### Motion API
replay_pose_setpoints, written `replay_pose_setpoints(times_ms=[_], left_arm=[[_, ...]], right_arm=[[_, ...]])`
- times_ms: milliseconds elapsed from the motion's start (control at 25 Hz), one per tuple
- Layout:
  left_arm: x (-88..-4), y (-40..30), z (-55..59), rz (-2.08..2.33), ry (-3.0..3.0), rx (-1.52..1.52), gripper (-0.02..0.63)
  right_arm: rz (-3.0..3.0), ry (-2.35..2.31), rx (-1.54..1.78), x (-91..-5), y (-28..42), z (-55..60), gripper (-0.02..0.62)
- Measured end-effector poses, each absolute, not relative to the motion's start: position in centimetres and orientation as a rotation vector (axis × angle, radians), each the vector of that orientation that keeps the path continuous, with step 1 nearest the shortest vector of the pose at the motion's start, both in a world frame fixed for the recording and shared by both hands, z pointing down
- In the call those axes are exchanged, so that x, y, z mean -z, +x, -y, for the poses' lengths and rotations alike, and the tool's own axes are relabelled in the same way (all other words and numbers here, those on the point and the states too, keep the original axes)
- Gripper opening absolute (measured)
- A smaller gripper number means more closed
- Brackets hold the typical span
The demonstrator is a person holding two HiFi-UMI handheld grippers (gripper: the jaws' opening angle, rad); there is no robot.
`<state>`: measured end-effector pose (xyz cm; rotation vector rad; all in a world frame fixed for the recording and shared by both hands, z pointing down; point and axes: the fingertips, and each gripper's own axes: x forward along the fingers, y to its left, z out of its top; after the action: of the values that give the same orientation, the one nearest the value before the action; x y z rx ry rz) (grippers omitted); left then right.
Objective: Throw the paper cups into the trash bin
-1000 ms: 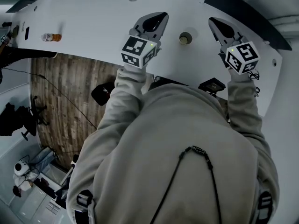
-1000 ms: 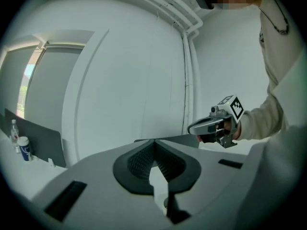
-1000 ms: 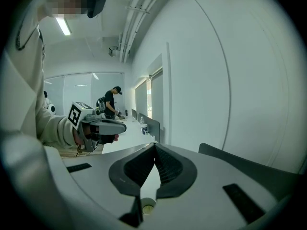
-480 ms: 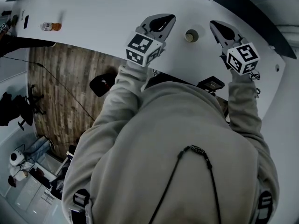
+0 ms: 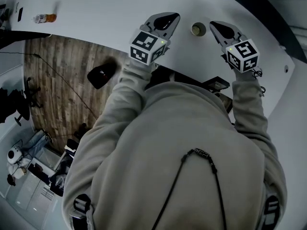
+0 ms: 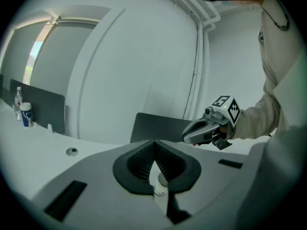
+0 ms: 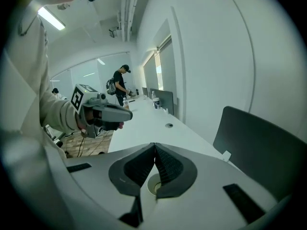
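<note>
Flanking one paper cup with both sets of jaws closed and empty

Left gripper (image 6: 154,145) and right gripper (image 7: 154,148) each have their jaws pressed together with nothing between them. The paper cup (image 5: 196,29) stands upright and untouched on the white surface (image 5: 96,13), just beyond both tips and between the two. Both grippers point at it, probably lining up a pick, though the jaws would have to part first. Farther off lies a bottle (image 5: 44,18). No trash bin shows in any view.
</note>
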<state>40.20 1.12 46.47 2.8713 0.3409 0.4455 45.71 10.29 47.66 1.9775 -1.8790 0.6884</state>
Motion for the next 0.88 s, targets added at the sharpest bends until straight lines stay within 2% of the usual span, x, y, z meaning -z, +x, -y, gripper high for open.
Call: replay_pose_setpoints(times_ms=[280,360,440,880], left_arm=[[-49.9,39.0,-1.5,-0.288,2.809,-0.513,0.002],[-50.8,38.5,-1.2,-0.263,2.783,-0.524,0.002],[-51.9,37.8,-1.1,-0.259,2.768,-0.545,0.002],[-55.9,34.9,0.9,-0.168,2.683,-0.589,0.002]], right_arm=[[1.797,1.867,-0.825,-53.5,45.1,-11.5,0.033],[1.783,1.791,-0.85,-55.4,44.4,-11.5,0.126],[1.789,1.72,-0.883,-57.1,43.4,-11.1,0.164],[1.744,1.534,-0.917,-61.9,40.8,-10.1,0.17]])
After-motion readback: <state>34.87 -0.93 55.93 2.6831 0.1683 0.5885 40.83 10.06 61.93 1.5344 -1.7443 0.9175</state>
